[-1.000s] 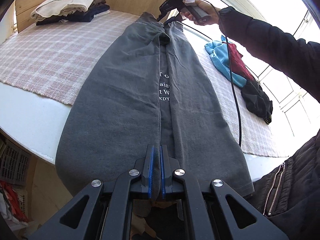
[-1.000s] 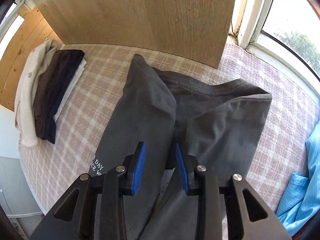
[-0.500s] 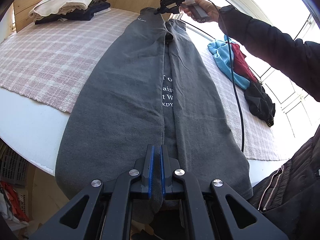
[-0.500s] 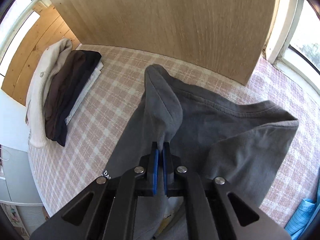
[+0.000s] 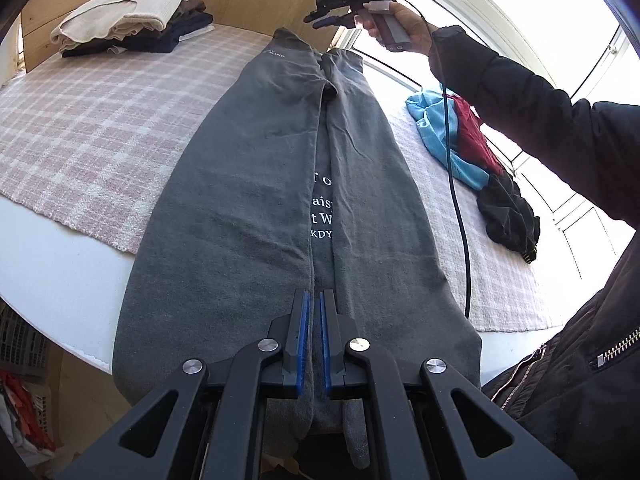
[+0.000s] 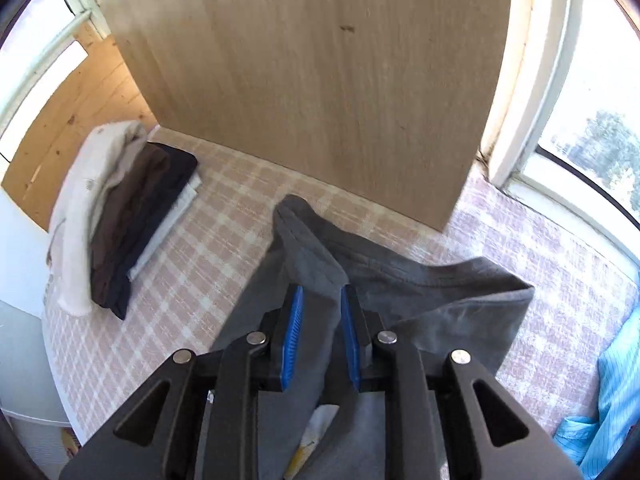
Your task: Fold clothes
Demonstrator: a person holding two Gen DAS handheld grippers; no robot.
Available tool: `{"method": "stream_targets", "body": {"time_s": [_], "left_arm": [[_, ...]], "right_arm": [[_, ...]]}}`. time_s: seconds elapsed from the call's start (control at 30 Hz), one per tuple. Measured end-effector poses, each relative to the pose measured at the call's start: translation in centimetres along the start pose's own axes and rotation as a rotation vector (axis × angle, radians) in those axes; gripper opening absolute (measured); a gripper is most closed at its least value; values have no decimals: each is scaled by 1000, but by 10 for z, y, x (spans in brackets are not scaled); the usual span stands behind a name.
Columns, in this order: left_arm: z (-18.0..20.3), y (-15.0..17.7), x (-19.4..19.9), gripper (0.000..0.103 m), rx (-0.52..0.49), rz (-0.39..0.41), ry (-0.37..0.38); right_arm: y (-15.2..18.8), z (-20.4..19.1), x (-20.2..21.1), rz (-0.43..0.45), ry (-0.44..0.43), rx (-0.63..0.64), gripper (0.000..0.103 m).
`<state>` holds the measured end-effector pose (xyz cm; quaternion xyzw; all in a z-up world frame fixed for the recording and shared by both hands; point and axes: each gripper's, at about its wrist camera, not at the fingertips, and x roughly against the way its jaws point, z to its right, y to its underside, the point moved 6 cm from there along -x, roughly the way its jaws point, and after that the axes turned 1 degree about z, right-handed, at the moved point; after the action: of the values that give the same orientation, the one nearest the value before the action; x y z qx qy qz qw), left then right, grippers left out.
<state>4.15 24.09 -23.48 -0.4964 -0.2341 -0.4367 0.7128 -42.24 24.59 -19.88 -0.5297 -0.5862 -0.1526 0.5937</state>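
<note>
A grey T-shirt (image 5: 248, 184) with white lettering lies lengthwise on the table, both sides folded in to the middle. Its hem hangs over the near edge, and my left gripper (image 5: 314, 336) is shut on that hem. A hand holds my right gripper (image 5: 320, 20) in the air above the collar end, clear of the cloth. In the right wrist view the right gripper (image 6: 320, 300) has its jaws opening, blue pads (image 6: 294, 332) apart. The shirt's shoulder fold (image 6: 312, 256) shows below the gap, and neither pad presses on it.
A stack of folded clothes (image 5: 132, 16) sits at the far left on the pink checked cloth (image 5: 80, 120). Unfolded blue, red and black garments (image 5: 460, 140) lie to the right by the window. A wooden panel (image 6: 320, 80) stands behind the collar. A black cable (image 5: 460, 220) hangs from the right gripper.
The right gripper closed on the shoulder fold half a second ago, has since let it go and risen above the collar end. The left gripper kept its hold and place.
</note>
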Motion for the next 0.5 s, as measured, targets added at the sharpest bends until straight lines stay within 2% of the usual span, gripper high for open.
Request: {"method": "stream_targets", "body": {"time_s": [0.07, 0.23, 0.3, 0.37, 0.43, 0.5], "left_arm": [[-2, 2, -6, 4, 0, -20, -2], [-7, 9, -16, 4, 15, -55, 0], [-7, 7, -14, 4, 19, -58, 7], [-2, 2, -10, 4, 6, -47, 24], [6, -7, -9, 4, -13, -31, 47], [18, -16, -13, 4, -46, -21, 75]], "right_arm": [[-8, -14, -11, -14, -54, 25, 20], [-20, 3, -71, -69, 42, -11, 20], [-18, 13, -76, -98, 74, -16, 18], [-21, 18, -42, -45, 40, -15, 18], [-21, 34, 8, 60, 63, 10, 23], [-14, 60, 46, 110, 134, 9, 48]]}}
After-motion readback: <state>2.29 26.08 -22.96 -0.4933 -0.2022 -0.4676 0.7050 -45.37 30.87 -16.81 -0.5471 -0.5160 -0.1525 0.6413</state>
